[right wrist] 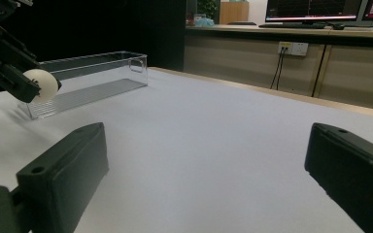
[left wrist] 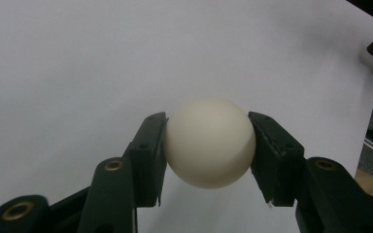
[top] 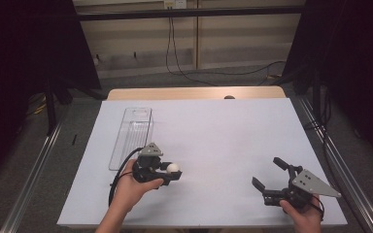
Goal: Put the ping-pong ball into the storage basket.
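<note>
High view: looked down on 1 white sheet (top: pixel 223 145) spread over the table (top: pixel 194 92), with 1 clear plastic bin (top: pixel 131 136) lying long and narrow on the left half, open at the top. Counted 1 white ball (top: pixel 174 168), 2 grippers, 2 hands. Saw nothing on the sheet between the ball and the bin, the bin just beyond and left of the left gripper (top: pixel 173 171). Found the right gripper (top: pixel 267 175) well apart at the near right edge, with bare sheet between the 2.

Left gripper view: showed the black jaws pinching the ball (left wrist: pixel 209 141) from both sides, pads pressed against its flanks, ball raised above the sheet (left wrist: pixel 102 73).

Right gripper view: showed the jaws spread wide, holding and touching nothing, bare sheet (right wrist: pixel 213 145) between them. Showed also the ball (right wrist: pixel 41 85) far off at upper left, clamped in the other gripper, in front of the near end of the bin (right wrist: pixel 92 77).
</note>
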`<state>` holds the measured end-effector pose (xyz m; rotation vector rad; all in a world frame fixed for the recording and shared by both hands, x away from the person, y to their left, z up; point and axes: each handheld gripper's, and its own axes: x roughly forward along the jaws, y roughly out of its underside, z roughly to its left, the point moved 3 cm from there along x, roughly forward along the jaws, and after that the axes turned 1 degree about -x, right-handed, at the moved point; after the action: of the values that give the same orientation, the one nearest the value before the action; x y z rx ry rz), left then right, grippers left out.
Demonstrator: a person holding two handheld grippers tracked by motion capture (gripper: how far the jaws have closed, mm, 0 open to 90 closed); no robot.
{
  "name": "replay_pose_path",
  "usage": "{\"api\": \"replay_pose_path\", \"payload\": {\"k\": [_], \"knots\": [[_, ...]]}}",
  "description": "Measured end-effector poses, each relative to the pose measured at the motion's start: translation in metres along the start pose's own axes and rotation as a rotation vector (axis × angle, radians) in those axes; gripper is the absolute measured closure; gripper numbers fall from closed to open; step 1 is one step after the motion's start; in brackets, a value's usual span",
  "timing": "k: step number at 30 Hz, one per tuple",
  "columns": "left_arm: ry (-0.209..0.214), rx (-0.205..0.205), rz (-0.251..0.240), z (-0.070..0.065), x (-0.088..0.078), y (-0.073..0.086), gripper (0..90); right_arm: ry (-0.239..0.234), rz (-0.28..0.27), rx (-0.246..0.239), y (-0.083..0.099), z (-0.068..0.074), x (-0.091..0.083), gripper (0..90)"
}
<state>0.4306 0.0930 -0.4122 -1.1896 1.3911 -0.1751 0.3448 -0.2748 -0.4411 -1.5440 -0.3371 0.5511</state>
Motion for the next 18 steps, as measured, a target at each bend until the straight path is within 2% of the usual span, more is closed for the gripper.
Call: {"api": "replay_pose_path", "payload": {"k": [18], "knots": [[-0.018,-0.011,0.015,0.0058,-0.0078,-0.0048,51.1,-0.002,0.0,0.001,0.0001,0.0,0.0002,1.5]]}}
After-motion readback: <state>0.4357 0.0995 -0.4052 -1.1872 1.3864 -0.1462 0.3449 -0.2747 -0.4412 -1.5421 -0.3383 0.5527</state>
